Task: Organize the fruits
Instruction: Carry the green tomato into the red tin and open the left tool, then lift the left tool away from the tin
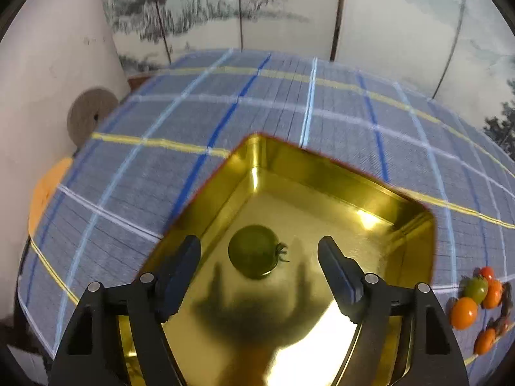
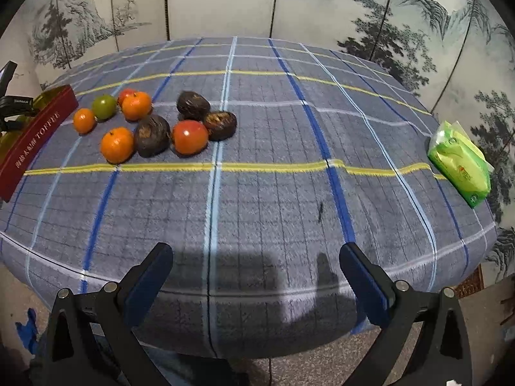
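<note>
Painted landscape screens (image 2: 305, 3) fill the top of both my views, behind a table under a blue plaid cloth (image 2: 273, 193) with yellow and white stripes. Through the left wrist camera I look down into a gold tin (image 1: 322, 173), open side up, filling the lower centre of the frame; in the right wrist view its red side, lettered TOFFEE, shows at the left edge. My left gripper (image 1: 259, 268) hangs over the tin with its jaws apart, pads clear of the green tomato (image 1: 254, 251) that lies between them on the tin's floor. My right gripper (image 2: 257, 281) is spread wide over bare cloth at the bottom of its frame, holding nothing. Upper left there, a cluster of fruit (image 2: 154, 122) sits on the cloth just beside the tin. At the right edge lies a green packet (image 2: 460, 164).
</note>
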Available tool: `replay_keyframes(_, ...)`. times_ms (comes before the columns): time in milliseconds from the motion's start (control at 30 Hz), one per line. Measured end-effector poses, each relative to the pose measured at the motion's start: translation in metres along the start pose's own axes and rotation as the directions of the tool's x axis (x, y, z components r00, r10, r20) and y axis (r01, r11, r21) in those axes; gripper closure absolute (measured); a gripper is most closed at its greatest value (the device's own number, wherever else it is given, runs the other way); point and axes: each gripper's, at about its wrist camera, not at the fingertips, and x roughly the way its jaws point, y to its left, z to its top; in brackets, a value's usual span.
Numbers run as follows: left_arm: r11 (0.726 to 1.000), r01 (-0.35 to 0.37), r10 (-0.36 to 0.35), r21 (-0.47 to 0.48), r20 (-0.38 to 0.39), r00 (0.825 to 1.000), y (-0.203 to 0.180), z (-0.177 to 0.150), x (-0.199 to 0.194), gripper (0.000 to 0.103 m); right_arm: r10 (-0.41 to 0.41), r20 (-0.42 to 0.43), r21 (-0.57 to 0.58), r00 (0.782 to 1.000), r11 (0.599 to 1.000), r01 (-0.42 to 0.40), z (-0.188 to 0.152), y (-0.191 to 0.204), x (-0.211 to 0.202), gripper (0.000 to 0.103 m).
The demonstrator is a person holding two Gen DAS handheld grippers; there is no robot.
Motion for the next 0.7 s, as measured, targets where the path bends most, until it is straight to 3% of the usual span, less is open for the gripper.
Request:
replay_keyframes(133, 0.998, 0.06, -0.062, 0.023, 0.122, 0.991, 0.006, -0.017, -0.044, 0.027, 0.094, 0.054, -0.048, 0.994, 0.995, -0.091, 0.016, 0.003, -0.003, 0.001)
replay_keyframes(300, 0.989, 0.15, -0.144, -0.003, 0.276, 0.95, 0.028, -0.056, -0.111, 0.024, 0.118, 0.066, -0.072, 0.991, 0.991, -0.113, 0.04, -0.006, 0.016, 0.003)
replay_keyframes(367, 0.987, 0.159, -0.153, 0.008, 0.316, 0.936, 0.036, -0.077, -0.132, 0.024, 0.142, 0.051, -0.047, 0.988, 0.989, -0.14, 0.051, -0.015, 0.025, 0.017)
replay_keyframes(500, 0.986, 0.168, -0.161, 0.008, 0.331, 0.93, 0.05, -0.125, -0.151, 0.023, 0.181, 0.044, -0.045, 0.982, 0.983, -0.179, 0.065, -0.015, 0.03, 0.023)
replay_keyframes(600, 0.984, 0.176, -0.163, -0.009, 0.324, 0.932, 0.056, -0.155, -0.152, 0.023, 0.187, 0.039, -0.119, 0.982, 0.976, -0.181, 0.062, 0.006, 0.032, 0.024)
replay_keyframes(667, 0.983, 0.182, -0.164, -0.029, 0.312, 0.936, 0.059, -0.175, -0.151, 0.023, 0.197, 0.039, -0.143, 0.98, 0.971, -0.19, 0.06, 0.018, 0.035, 0.028)
replay_keyframes(700, 0.979, 0.2, -0.179, -0.04, 0.292, 0.94, 0.06, -0.183, -0.147, 0.023, 0.207, 0.039, -0.148, 0.978, 0.969, -0.199, 0.061, 0.023, 0.038, 0.036)
